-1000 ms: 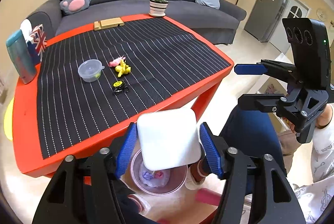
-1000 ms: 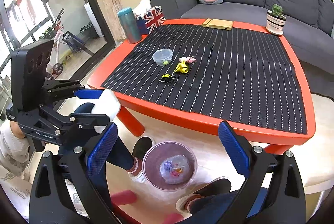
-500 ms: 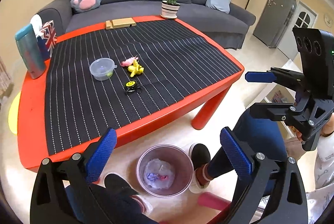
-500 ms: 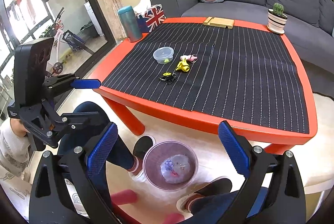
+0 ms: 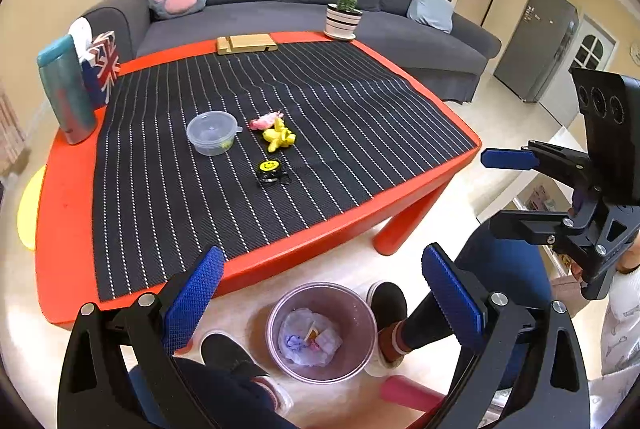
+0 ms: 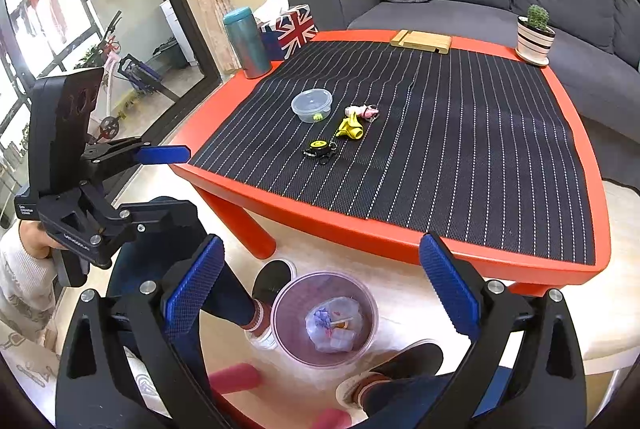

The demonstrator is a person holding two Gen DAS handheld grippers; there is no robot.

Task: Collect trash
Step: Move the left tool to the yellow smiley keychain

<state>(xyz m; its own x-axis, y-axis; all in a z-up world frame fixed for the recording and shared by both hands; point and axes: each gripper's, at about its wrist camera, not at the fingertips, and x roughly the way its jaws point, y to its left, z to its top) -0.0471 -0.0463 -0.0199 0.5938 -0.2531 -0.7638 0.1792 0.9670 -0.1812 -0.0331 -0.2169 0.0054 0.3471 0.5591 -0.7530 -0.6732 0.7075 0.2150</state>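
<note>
Both the left gripper (image 5: pixel 320 293) and right gripper (image 6: pixel 320 285) stand spread, empty; the clear plastic tub (image 5: pixel 212 132) (light, thin-walled, likely slippery) sits left of centre on the mat; pinch across its rim.

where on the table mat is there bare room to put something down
Free: the wide right part of the striped mat, between the cactus pot and the near red edge. Crowded: the middle-left, around the plastic tub, yellow toy and smiley tape measure.
</note>
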